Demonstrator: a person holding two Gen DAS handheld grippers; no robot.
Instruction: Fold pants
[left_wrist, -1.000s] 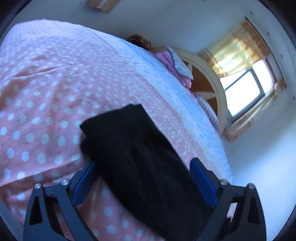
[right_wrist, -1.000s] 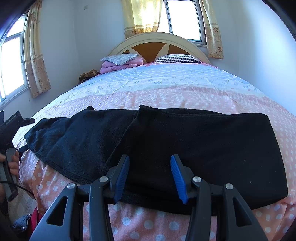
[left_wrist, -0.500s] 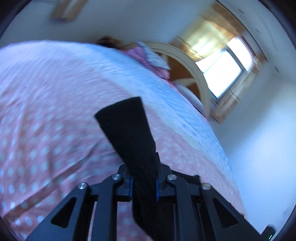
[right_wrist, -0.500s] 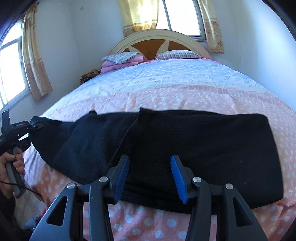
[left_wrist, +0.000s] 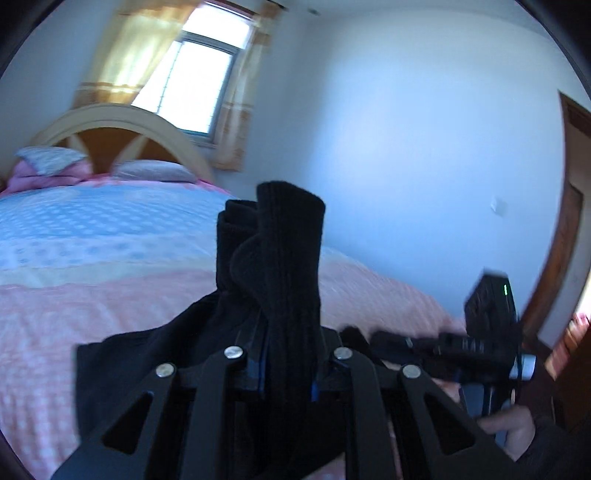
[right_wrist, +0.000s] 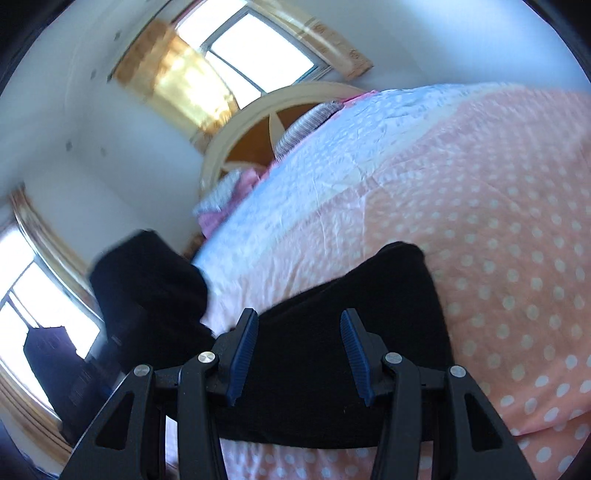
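Observation:
The black pants (right_wrist: 369, 325) lie across the pink dotted bedspread (right_wrist: 498, 221). My left gripper (left_wrist: 288, 369) is shut on one end of the pants (left_wrist: 280, 258), which bunches up between its fingers and stands above them, lifted off the bed. That lifted end also shows at the left of the right wrist view (right_wrist: 147, 280). My right gripper (right_wrist: 299, 354) is open, its blue pads on either side of the flat pants, just above the fabric. The right gripper also shows at the right of the left wrist view (left_wrist: 461, 350), held by a hand.
The bed has a cream arched headboard (left_wrist: 122, 122) with pillows (left_wrist: 151, 171) and folded pink bedding (left_wrist: 40, 170). Curtained windows (right_wrist: 258, 48) are behind and to the side. A brown door (left_wrist: 561, 258) is on the right wall. The bed's front edge (right_wrist: 535, 435) is close.
My left gripper closed on the pants end, lifted it and swung it toward the right gripper. The right gripper stayed open but tilted and turned to the left over the pants.

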